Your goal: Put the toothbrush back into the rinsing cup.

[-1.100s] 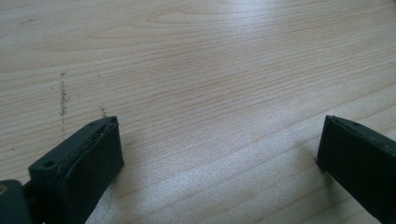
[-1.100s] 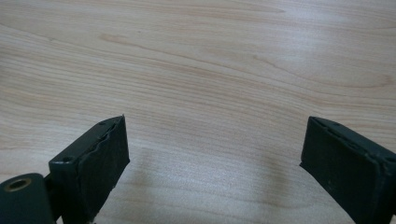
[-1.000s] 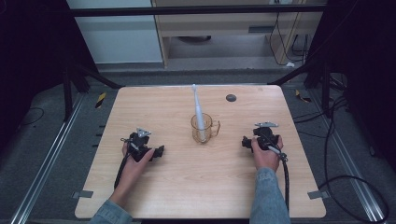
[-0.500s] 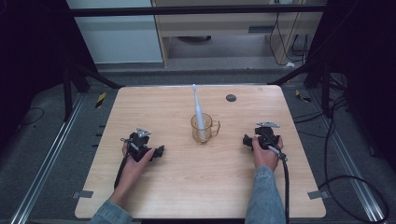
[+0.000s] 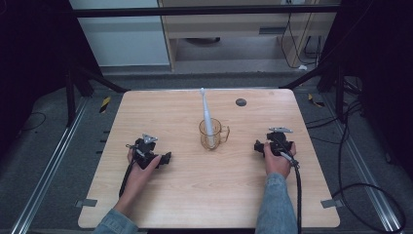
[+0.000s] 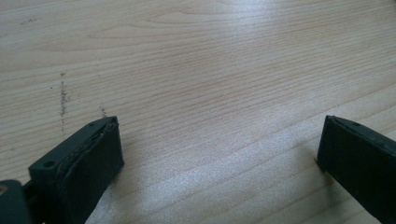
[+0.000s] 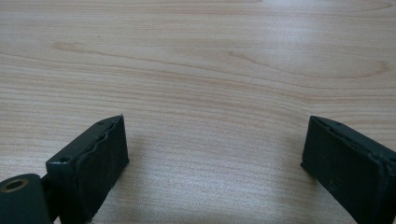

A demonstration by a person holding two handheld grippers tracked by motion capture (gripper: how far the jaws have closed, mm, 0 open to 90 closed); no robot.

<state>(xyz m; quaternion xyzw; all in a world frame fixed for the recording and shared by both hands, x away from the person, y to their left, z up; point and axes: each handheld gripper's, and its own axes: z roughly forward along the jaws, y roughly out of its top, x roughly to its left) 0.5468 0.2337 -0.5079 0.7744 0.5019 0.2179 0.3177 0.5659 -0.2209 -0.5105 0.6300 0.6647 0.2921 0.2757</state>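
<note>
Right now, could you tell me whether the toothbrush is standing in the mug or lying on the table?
Standing in: the toothbrush leans upright inside the amber glass mug.

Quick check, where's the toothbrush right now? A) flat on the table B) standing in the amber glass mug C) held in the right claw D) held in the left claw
B: the white toothbrush stands upright in the amber glass mug at mid-table, while the left claw and right claw sit open and empty on either side.

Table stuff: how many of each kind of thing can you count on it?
Grippers: 2, left gripper and right gripper, both open
Glass mug: 1
White toothbrush, standing in the mug: 1
Dark round spot on the table: 1
Total: 5
</note>
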